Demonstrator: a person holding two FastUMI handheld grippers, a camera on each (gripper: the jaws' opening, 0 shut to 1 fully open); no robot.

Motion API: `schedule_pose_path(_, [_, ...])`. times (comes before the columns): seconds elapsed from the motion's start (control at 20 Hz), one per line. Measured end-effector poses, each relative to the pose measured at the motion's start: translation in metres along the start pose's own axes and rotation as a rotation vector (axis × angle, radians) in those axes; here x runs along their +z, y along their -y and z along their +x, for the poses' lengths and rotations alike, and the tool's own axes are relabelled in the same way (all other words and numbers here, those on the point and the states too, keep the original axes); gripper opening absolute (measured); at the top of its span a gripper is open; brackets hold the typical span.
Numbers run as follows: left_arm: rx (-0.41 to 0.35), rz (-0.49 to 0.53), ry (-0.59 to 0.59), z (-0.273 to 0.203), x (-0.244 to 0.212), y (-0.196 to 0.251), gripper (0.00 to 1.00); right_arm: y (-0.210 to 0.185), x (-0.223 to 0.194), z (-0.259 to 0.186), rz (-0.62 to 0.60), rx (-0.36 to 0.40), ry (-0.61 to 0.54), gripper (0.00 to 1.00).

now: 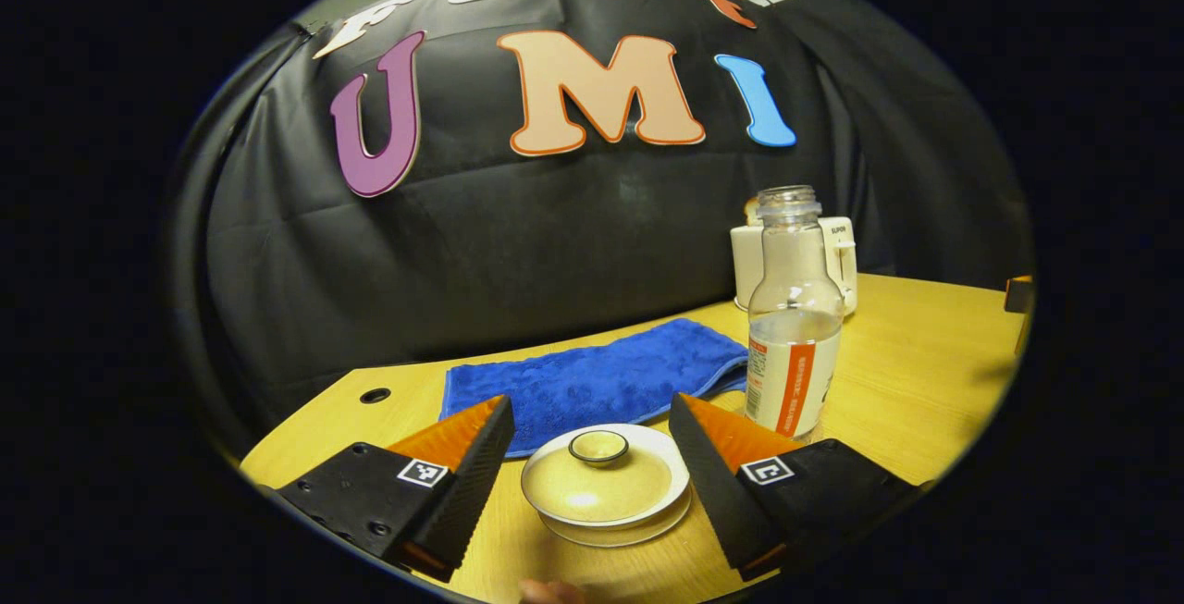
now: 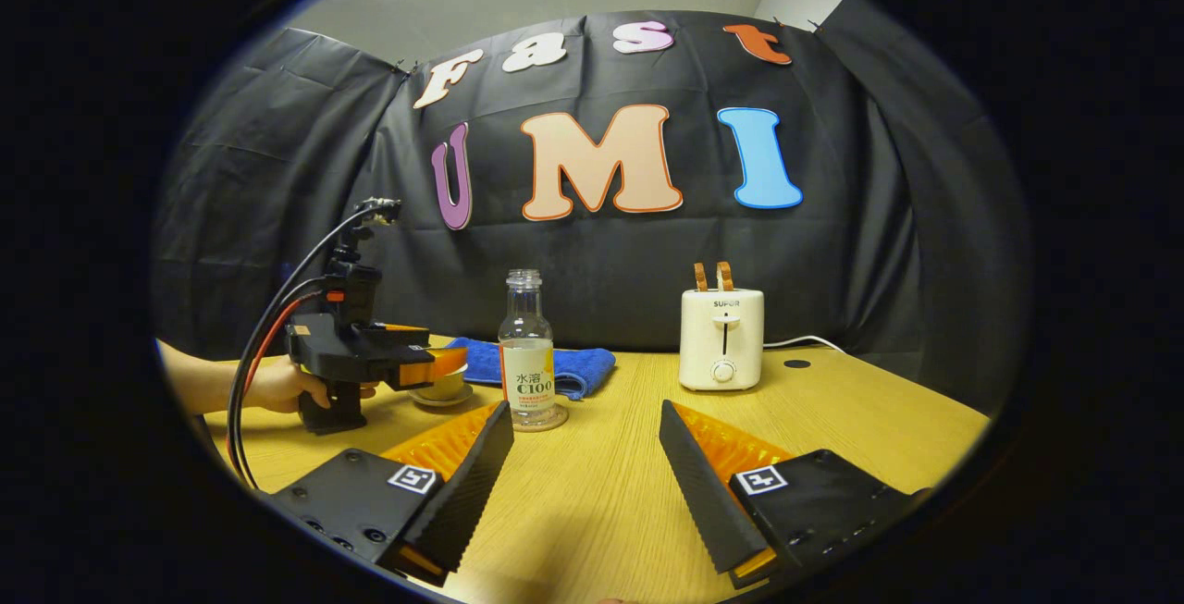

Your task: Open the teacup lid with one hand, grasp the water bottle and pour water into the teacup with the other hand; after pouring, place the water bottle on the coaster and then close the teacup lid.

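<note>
A cream teacup with its lid [image 1: 599, 482] on sits on a saucer [image 1: 622, 531], right in front of my left gripper [image 1: 592, 442]. That gripper is open, one finger on each side of the cup, above it and not touching. The clear water bottle [image 1: 794, 322] stands uncapped to the cup's right, about a third full. In the right gripper view the bottle [image 2: 526, 351] stands on a round coaster [image 2: 546, 423], well ahead of my open right gripper [image 2: 585, 437]. The left gripper [image 2: 421, 363], held by a hand [image 2: 277, 387], hovers over the teacup [image 2: 444, 388] there.
A blue towel [image 1: 597, 377] lies behind the cup and bottle. A white toaster [image 2: 721, 338] with two slices in it stands at the back right, its cord trailing right. The yellow wooden table [image 2: 601, 493] has cable holes [image 1: 375, 395] near its back edge.
</note>
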State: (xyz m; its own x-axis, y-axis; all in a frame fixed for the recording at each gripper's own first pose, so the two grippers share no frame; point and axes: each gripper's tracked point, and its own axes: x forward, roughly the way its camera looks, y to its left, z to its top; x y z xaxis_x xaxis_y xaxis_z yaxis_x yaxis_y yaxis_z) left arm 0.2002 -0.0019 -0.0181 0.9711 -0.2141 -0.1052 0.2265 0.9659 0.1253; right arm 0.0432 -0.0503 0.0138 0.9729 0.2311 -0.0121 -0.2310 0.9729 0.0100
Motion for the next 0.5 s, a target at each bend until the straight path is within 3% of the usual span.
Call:
schedule_pose_path(0.3, [0.035, -0.049, 0.076, -0.009, 0.011, -0.012, 0.96, 0.000, 0.000, -0.001, 0.000, 0.001, -0.001, 0.96])
schedule_pose_path(0.5, [0.033, -0.138, 0.082, -0.034, 0.008, -0.012, 0.96, 0.000, 0.000, 0.000, 0.000, 0.001, 0.000, 0.96])
